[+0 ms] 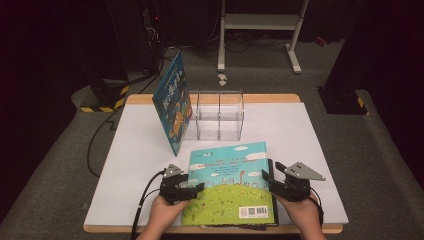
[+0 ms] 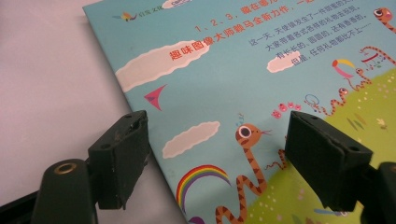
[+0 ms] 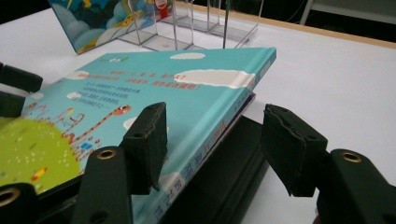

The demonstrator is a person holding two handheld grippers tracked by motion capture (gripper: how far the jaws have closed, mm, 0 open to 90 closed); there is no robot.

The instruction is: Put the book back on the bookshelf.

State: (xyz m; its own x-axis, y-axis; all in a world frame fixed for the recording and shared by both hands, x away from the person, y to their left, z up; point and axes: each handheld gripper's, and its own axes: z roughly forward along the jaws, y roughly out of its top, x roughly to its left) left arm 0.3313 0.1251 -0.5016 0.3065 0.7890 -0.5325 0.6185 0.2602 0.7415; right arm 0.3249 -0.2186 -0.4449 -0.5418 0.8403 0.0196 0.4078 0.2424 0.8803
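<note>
Glossy rectangular picture book [image 1: 230, 185] (hardcover)

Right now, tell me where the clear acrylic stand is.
In the high view the clear acrylic stand sits at the table's far middle, just right of the upright blue book and beyond the flat picture book.

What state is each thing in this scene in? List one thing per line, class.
Flat book: closed, back cover up, lying at the table's near edge, its right edge lifted off a dark thing underneath.
Standing book: closed, upright, leaning against the clear rack.
Clear rack: upright, slots empty.
Left gripper: jaws open, straddling the flat book's left edge.
Right gripper: jaws open, straddling its right edge.
</note>
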